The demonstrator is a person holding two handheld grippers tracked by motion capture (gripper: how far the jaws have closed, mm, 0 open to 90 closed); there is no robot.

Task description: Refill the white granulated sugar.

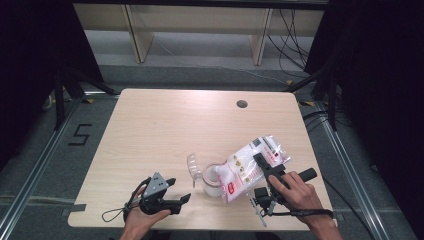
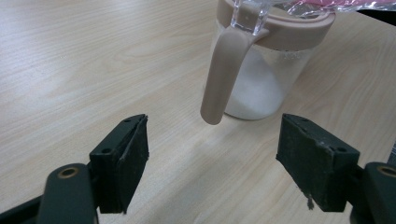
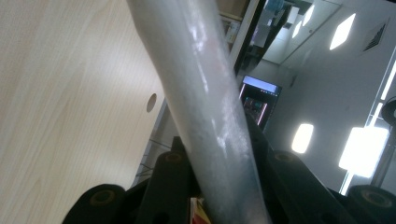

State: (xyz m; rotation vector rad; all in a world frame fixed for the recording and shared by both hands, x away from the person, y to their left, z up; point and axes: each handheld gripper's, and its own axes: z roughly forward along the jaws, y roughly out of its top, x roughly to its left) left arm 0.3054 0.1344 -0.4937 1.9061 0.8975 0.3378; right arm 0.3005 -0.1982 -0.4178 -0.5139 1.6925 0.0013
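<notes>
A clear jar (image 1: 214, 181) with a beige rim and handle (image 2: 223, 74) stands near the table's front edge, part full of white powder (image 2: 254, 100). Its clear flip lid (image 1: 194, 167) stands open. A clear plastic bag (image 1: 250, 167) with red print and white powder lies tilted over the jar's mouth. My right gripper (image 1: 258, 159) is shut on the bag's upper part, and the bag (image 3: 205, 102) runs up between its jaws. To the left of the jar, my left gripper (image 1: 181, 190) is open and holds nothing. In the left gripper view its jaws (image 2: 215, 163) face the handle without touching it.
The wooden table (image 1: 165, 125) has a round cable hole (image 1: 242, 104) at the back right. Wooden furniture legs and cables stand on the floor beyond the table. Dark curtains hang at both sides.
</notes>
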